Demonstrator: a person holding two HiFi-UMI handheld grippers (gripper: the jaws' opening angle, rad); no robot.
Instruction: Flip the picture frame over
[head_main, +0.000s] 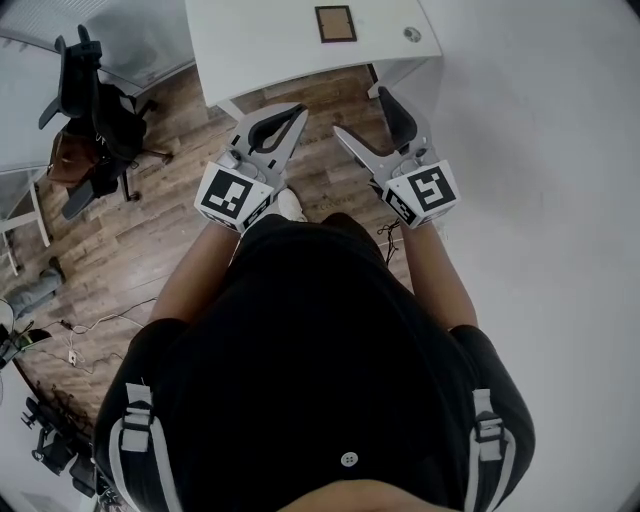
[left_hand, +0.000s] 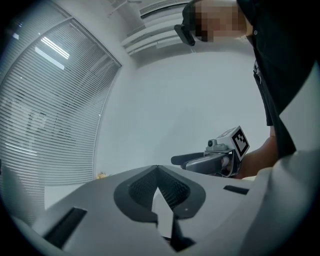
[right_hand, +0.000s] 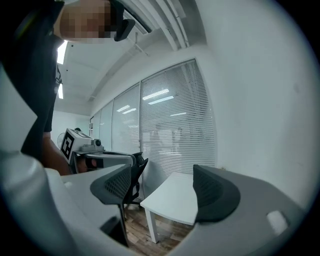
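Note:
A small brown picture frame (head_main: 335, 23) lies flat on the white table (head_main: 260, 50) ahead of me. Both grippers hang in the air over the wooden floor, short of the table's near edge and well apart from the frame. My left gripper (head_main: 297, 110) (left_hand: 158, 170) is shut, its ribbed pads meeting at the tips with nothing between them. My right gripper (head_main: 362, 112) (right_hand: 162, 172) is open and empty. Between its jaws the right gripper view shows a corner of the white table (right_hand: 175, 200); the frame is not in either gripper view.
A small round grey object (head_main: 412, 34) sits on the table's right part. Black office chairs (head_main: 95, 110) stand at the left by another desk. Cables (head_main: 90, 328) lie on the wooden floor. A white wall (head_main: 540, 150) runs along the right, blinds (right_hand: 170, 125) cover the windows.

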